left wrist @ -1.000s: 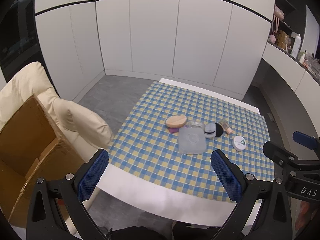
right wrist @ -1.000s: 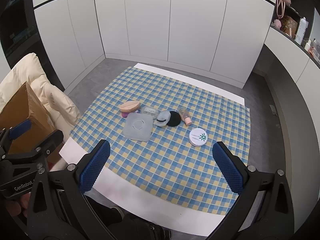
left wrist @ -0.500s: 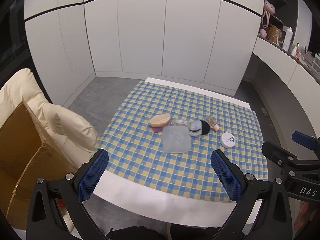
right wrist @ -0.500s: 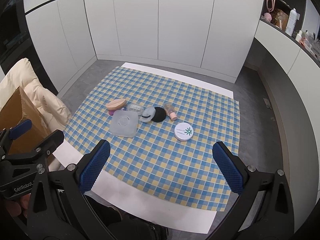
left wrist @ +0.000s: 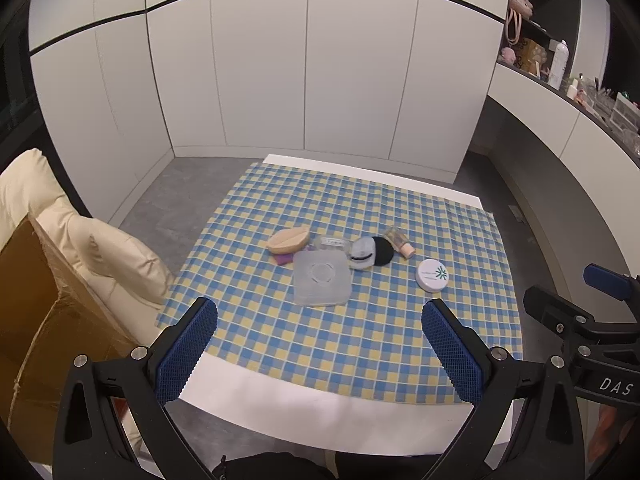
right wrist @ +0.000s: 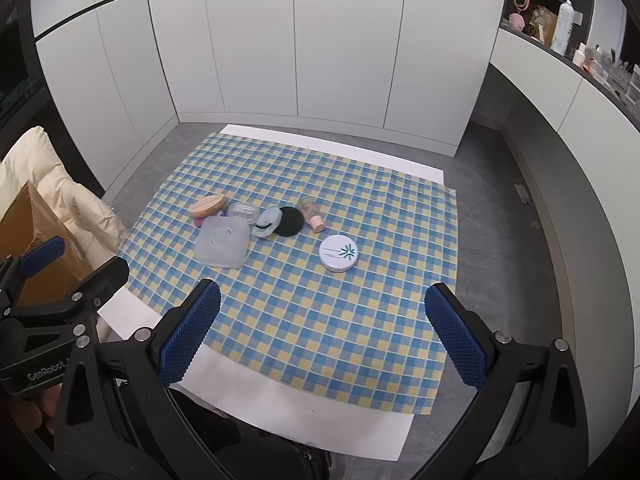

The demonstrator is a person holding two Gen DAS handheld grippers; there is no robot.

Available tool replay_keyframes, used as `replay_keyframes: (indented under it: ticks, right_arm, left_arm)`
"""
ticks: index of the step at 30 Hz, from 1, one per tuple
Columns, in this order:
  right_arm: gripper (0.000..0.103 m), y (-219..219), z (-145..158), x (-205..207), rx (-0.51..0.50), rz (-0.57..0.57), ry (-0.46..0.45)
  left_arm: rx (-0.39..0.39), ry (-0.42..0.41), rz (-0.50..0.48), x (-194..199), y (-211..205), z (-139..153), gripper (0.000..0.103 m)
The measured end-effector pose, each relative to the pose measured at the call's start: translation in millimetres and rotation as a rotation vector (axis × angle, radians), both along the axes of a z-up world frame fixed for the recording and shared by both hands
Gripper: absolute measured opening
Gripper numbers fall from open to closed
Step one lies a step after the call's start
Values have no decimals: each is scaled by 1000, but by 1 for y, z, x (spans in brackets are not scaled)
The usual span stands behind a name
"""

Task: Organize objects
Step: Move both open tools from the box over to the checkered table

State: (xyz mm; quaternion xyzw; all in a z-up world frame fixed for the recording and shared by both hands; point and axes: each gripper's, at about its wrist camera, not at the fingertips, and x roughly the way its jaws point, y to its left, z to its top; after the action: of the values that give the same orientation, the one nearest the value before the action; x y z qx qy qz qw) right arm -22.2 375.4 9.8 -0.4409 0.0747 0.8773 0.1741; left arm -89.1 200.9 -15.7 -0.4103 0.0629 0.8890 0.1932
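Note:
A cluster of cosmetics lies mid-table on the blue and yellow checked cloth point(left wrist: 360, 332): a clear square lidded box point(left wrist: 321, 277), a tan sponge point(left wrist: 289, 239), a purple item point(left wrist: 284, 259), a small clear jar point(left wrist: 330, 242), a grey puff point(left wrist: 363, 254), a black round puff point(left wrist: 383, 251), a small bottle with a pink cap point(left wrist: 399, 242) and a white round compact point(left wrist: 432, 275). The box point(right wrist: 221, 247) and compact point(right wrist: 338, 253) also show in the right wrist view. My left gripper point(left wrist: 319, 350) and right gripper point(right wrist: 323, 334) are open and empty, high above the table's near edge.
A cream armchair point(left wrist: 80, 240) with a cardboard box point(left wrist: 36, 320) stands left of the table. White cupboards line the back wall. A counter with shelves of clutter point(left wrist: 560, 68) runs along the right. The right gripper's body point(left wrist: 580, 320) is at the left view's right edge.
Both grippers have drawn back and tilted, so the table and objects shifted left and farther off in view. Nothing on the table moved. Both grippers stayed open.

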Motion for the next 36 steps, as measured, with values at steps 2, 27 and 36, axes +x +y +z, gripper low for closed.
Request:
replay_keyframes:
  ticks: [2, 27, 36]
  right_arm:
    - [103, 4, 0, 3, -1, -7, -1]
    - [103, 42, -49, 0, -56, -58, -100]
    - [103, 63, -90, -31, -74, -50, -142]
  left_arm:
    - [1, -1, -7, 1, 4, 0, 102]
    - [-51, -100, 25, -20, 20, -62, 101]
    - [-56, -108, 60, -41, 26, -89, 101]
